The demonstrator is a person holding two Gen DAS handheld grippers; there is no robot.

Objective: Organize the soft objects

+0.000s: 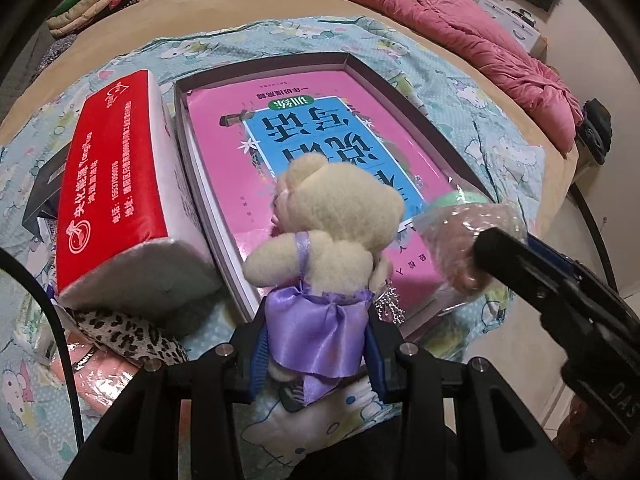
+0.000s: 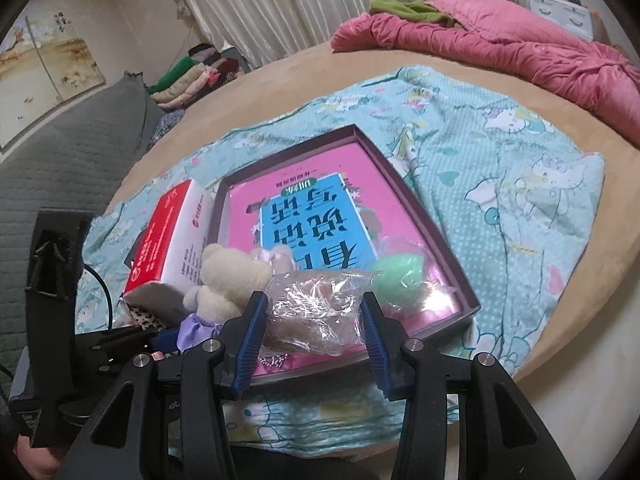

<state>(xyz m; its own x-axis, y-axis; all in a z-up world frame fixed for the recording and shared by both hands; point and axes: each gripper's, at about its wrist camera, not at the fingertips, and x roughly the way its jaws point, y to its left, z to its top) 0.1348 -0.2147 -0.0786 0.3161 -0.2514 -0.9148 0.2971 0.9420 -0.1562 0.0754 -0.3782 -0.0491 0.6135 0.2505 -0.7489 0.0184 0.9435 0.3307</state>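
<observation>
My left gripper (image 1: 316, 344) is shut on a cream teddy bear (image 1: 340, 224) in a purple satin dress, held over the near edge of a shallow dark box (image 1: 400, 80). A pink and blue book (image 1: 320, 136) lies inside that box. My right gripper (image 2: 314, 324) is shut on a crinkly clear plastic bag (image 2: 316, 304) with something brownish in it, also above the box's near edge. In the left wrist view the bag (image 1: 468, 236) sits to the right of the bear. A green soft ball (image 2: 394, 280) lies in the box behind the bag.
A red and white tissue pack (image 1: 116, 184) lies left of the box on a turquoise cartoon-print sheet (image 2: 500, 168). Under it lies leopard-print fabric (image 1: 120, 332). A pink quilt (image 2: 520, 52) is bunched at the far right. Folded clothes (image 2: 188, 76) are stacked at the back left.
</observation>
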